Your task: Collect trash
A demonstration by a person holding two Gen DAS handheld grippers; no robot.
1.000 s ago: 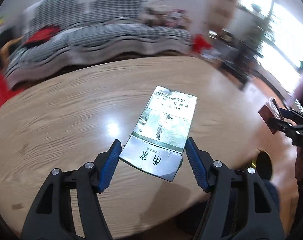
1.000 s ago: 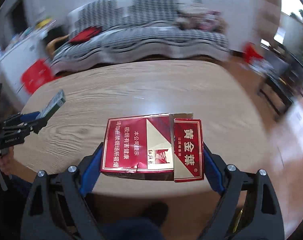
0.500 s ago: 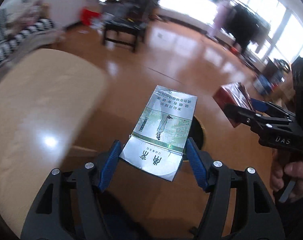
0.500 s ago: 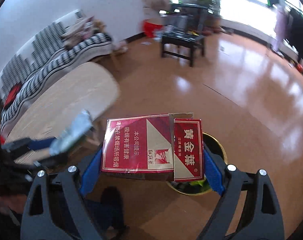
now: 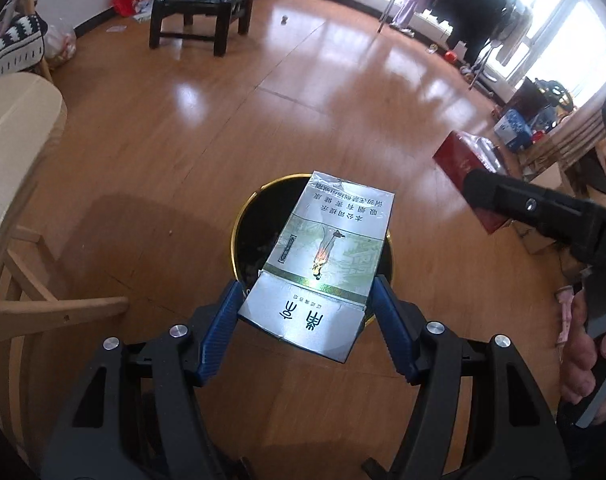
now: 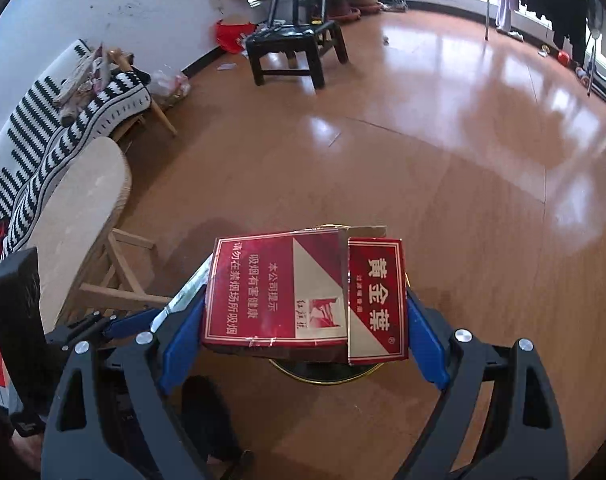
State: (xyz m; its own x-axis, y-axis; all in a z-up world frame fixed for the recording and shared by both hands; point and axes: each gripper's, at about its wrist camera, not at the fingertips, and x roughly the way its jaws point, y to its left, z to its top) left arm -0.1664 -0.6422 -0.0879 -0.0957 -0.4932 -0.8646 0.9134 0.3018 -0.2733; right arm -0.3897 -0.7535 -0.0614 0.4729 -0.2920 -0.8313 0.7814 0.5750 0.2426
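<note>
The left tool (image 5: 305, 312) is pinching a silver cigarette pack (image 5: 323, 268) by its sides, blue pads pressed against the flap end, and is holding it over the round black bin (image 5: 239, 236) with the gold rim that is standing on the wooden floor (image 5: 303, 92). The right tool (image 6: 305, 320) is gripping a red cigarette pack (image 6: 303, 296) across its width, lid flap hanging open, and most of the bin (image 6: 323, 378) is hiding beneath it, so only a sliver of gold rim is showing at the near side. The main risk is coming from aim: the silver pack is reaching past the far rim of the opening in the left view, so if released from this tilt it is likely pivoting on the rim and sliding onto the floor rather than dropping in. The two tools are also crowding the same opening (the right one is appearing at the edge of the left view, well off to the side of the bin), so a simultaneous drop is risking a collision between packs. The red pack's loose lid is likely to catch the rim. Inside the bin, dark small debris is showing dimly against the black wall; what it is cannot be told. The light wooden table (image 5: 11, 128) is sitting off to the left, out of play.
</note>
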